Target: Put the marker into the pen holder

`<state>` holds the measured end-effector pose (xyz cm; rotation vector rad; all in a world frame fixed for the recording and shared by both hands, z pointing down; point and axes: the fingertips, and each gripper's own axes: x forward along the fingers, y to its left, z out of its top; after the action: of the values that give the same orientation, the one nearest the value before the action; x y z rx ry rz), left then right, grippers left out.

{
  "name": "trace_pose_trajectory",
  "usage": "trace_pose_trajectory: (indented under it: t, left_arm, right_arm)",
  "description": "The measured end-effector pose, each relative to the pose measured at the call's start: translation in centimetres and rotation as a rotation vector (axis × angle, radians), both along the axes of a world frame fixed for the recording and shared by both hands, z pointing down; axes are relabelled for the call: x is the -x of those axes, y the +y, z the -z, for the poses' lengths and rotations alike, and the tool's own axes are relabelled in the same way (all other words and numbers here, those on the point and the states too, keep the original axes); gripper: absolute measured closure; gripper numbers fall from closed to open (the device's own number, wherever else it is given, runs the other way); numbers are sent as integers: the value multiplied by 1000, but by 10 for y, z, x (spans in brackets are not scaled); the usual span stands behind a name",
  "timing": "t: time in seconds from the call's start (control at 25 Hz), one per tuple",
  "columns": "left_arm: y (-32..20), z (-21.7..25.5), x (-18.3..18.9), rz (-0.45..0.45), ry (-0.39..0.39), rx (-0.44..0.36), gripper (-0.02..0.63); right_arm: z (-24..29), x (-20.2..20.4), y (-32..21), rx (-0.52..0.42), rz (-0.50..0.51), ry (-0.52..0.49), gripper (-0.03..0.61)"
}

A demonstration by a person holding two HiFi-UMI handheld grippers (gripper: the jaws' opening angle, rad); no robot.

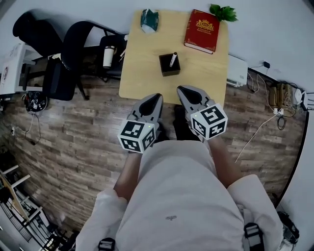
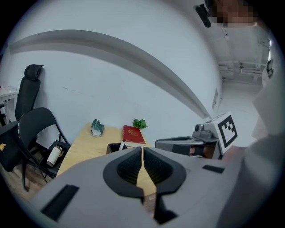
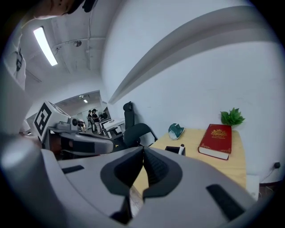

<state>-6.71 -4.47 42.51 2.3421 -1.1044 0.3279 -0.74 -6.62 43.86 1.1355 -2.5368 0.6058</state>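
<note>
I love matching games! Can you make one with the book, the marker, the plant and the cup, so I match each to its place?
Things:
1. red book
2. marker
3. plant
4. cup

Places:
A. on the black chair left of the table
B. standing in the black pen holder
C. lying flat on the table
D. behind the book, at the table's far right corner

Pairs: 1-C, 2-B, 3-D, 4-A
</note>
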Motion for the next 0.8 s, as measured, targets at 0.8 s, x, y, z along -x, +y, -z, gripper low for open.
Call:
trace_pose_trajectory:
  t: [0.8]
  left_arm:
    - [66,24,24,-169,-67,-139,606]
  right_arm:
    - [39,19,82,-92,-136,4,578]
